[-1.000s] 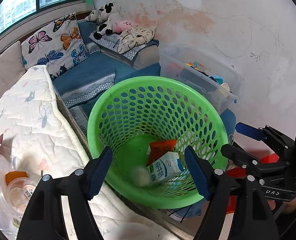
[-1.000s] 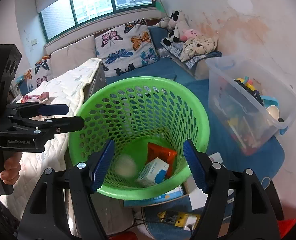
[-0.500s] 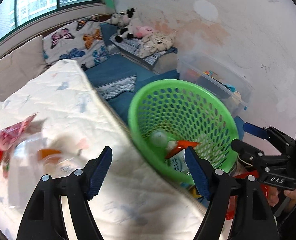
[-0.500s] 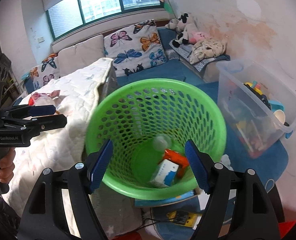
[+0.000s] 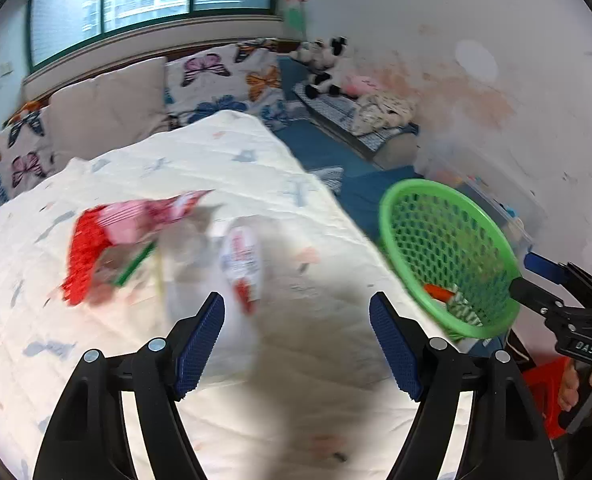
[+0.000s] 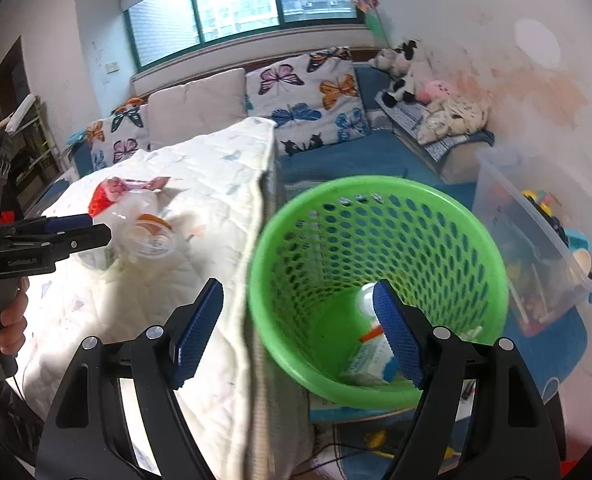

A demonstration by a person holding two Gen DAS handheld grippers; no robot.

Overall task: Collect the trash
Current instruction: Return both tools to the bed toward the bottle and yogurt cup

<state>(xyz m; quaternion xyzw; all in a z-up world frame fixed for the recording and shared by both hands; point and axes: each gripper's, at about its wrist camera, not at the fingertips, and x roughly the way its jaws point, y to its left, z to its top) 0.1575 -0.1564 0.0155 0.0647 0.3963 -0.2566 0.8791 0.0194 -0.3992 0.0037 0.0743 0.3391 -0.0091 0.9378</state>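
One green basket [image 6: 375, 216] sits by one white quilt [image 6: 200, 184]. Two grippers here, left [image 5: 296, 332] and right [image 6: 297, 330]. One clear storage bin [image 6: 543, 216], four cushions.

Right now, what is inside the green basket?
Inside the green basket lie a white bottle and a small carton with orange beside it. The right gripper's finger covers part of the bottom.

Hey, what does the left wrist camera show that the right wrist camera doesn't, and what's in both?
Only the left wrist view shows the right gripper from outside, beside the green perforated plastic basket. Only the right wrist view shows the clear plastic storage bin sharply and the white bottle inside the basket. Both show the white quilted cover, the red and pink wrapper and butterfly cushions.
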